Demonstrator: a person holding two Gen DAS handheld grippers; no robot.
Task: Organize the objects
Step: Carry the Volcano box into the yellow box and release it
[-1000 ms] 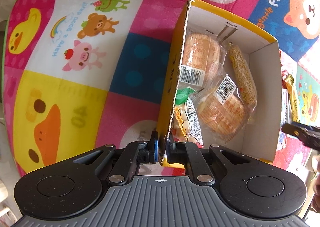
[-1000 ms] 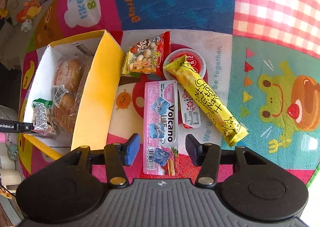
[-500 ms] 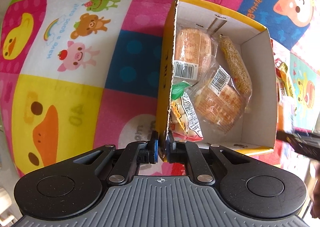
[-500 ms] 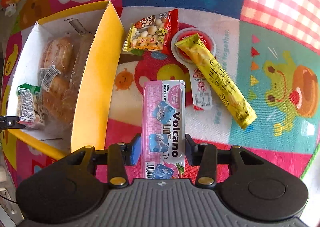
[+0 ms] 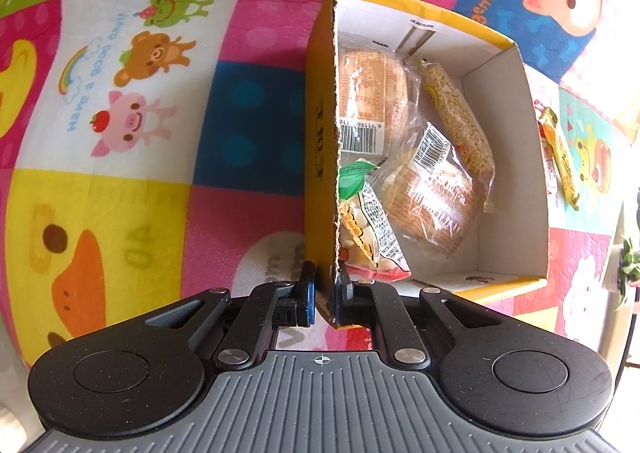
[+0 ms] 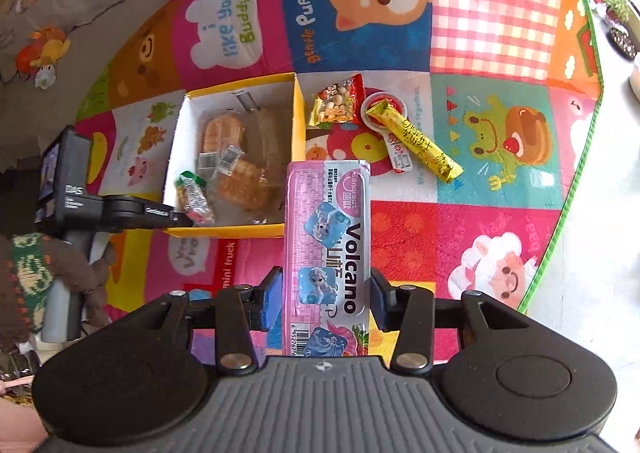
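Note:
A yellow cardboard box [image 5: 320,141] with a white inside stands on the play mat. It holds two wrapped breads [image 5: 376,101], a sesame bar [image 5: 456,121] and a small snack bag [image 5: 364,237]. My left gripper [image 5: 325,293] is shut on the box's near left wall. The box also shows in the right wrist view [image 6: 298,121]. My right gripper [image 6: 326,297] is shut on a pink Volcano snack pack [image 6: 326,249], held above the mat beside the box's right wall. On the mat lie a red snack bag [image 6: 336,101], a yellow stick pack [image 6: 416,143] and a red jelly cup [image 6: 386,109].
The colourful cartoon play mat [image 6: 500,157] covers the floor; its green edge [image 6: 576,173] runs at the right, with bare floor beyond. Potted plants [image 6: 618,19] stand at the far right. Grey bedding with toys [image 6: 44,49] lies at the far left.
My right gripper closed on the pink Volcano pack and lifted it off the mat, pulling back and up. The left gripper kept its hold on the box wall.

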